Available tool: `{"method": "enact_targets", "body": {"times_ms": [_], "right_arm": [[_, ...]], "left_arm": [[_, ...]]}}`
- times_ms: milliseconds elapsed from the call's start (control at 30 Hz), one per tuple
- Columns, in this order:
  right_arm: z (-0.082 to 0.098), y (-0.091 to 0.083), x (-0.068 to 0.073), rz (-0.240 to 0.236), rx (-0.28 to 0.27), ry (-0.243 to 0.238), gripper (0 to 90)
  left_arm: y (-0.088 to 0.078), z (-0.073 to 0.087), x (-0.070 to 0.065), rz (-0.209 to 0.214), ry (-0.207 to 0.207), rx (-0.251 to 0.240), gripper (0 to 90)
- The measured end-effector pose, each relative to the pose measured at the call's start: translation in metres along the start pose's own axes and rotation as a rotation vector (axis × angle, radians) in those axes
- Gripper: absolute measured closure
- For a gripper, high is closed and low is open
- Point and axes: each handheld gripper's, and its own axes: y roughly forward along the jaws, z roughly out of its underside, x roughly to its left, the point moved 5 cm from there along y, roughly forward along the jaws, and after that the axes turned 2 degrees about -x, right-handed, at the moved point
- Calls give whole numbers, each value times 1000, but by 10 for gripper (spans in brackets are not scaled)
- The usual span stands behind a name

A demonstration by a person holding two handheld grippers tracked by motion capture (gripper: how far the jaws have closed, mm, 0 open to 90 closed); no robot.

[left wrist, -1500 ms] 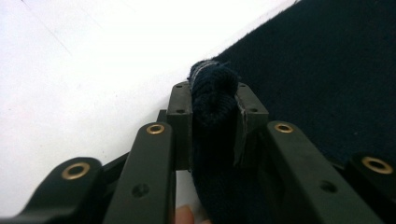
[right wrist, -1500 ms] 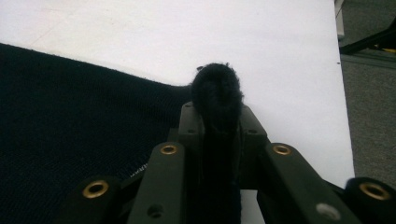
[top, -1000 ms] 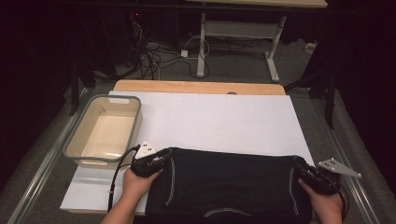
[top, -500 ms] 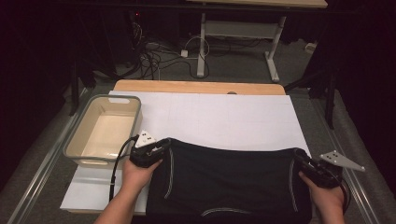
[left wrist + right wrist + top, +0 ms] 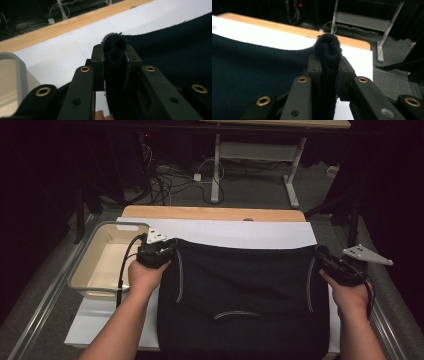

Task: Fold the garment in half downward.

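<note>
Dark room, cables on the floor beyond my white-covered tabletop (image 5: 260,232). The dark navy garment (image 5: 245,285) hangs stretched above it, just right of the beige plastic tub (image 5: 80,280). My left gripper (image 5: 167,249) has its fingers clamped on the garment's corner nearest the tub; my right gripper (image 5: 322,257) pinches the far corner.

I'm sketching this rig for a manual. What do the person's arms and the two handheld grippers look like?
Both forearms are bare, with no sleeves in sight. The left gripper and right gripper are black, and each carries a grey three-cornered plate on top. A black cable trails from the left one. Close up, the black jaws carry brass-coloured rivets and small bolt holes.
</note>
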Motion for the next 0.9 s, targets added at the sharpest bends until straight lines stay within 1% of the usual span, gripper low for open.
{"method": "enact_targets", "body": {"times_ms": [100,200,300,367,400,467,533,567,600,633,667,700,733,767,833,867,900], "right_arm": [[11,23,-1,-3,41,8,782],[23,43,-2,-6,89,5,781],[29,57,-4,-4,117,3,782],[24,61,-6,-6,106,8,782],[18,62,-8,-5,88,8,781],[8,63,-10,0,70,7,781],[-3,64,-12,2,47,10,773],[-3,66,-12,4,45,17,750],[-1,69,-12,-2,55,31,700],[4,73,-12,-9,81,49,628],[12,77,-11,-21,126,73,562],[16,78,-10,-40,145,83,552],[21,76,-8,-59,147,86,547],[25,70,-6,-62,134,84,534],[31,60,-4,-68,127,86,513],[35,53,-3,-68,131,84,508],[40,47,-1,-71,127,81,504]], "left_arm": [[20,5,0,7,-16,37,722],[38,9,0,11,-17,67,722],[48,9,4,10,-32,81,722],[49,2,9,-7,-38,79,723],[48,-2,11,-13,-38,69,722],[46,-12,17,-30,-36,53,722],[46,-16,19,-37,-41,48,715],[49,-16,19,-25,-46,66,699],[51,-14,18,-13,-54,93,654],[53,-11,17,-13,-64,111,591],[52,-10,16,-10,-69,117,515],[49,-9,14,9,-80,103,495],[44,-9,9,42,-84,84,473],[42,-8,5,58,-66,82,451],[33,-1,-8,88,-8,58,433],[29,4,-13,112,2,52,433],[25,12,-20,147,3,52,431]]}}
